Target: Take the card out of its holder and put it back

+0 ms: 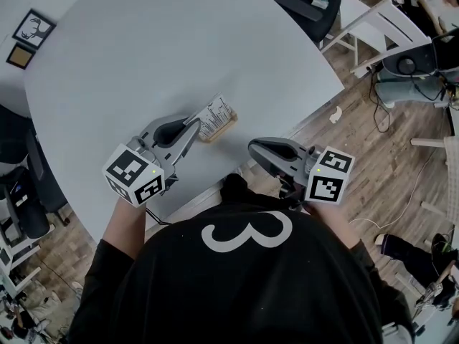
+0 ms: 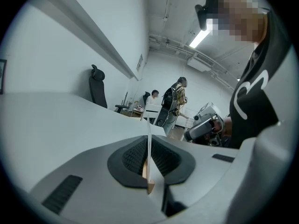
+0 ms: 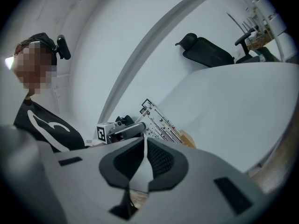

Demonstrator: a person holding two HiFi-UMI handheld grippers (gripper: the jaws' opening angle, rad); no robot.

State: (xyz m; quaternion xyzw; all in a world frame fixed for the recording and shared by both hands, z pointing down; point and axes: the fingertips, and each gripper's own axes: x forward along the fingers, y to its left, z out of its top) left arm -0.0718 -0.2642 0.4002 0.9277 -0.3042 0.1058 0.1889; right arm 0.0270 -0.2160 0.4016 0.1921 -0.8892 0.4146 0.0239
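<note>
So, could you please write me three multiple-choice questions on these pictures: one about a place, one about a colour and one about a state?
1. Where on the table does the card holder stand?
A) at its middle
B) close to the near edge
C) at the far edge

2. What colour is the table top?
A) white
B) black
C) red

3. How is the left claw?
A) wide open
B) shut on nothing
C) shut on the card

Answers:
1 B: in the head view the holder sits just inside the rim nearest the body.
2 A: the top is plain white in every view.
3 C: the left gripper view shows the card's thin edge pressed between the two pads.
</note>
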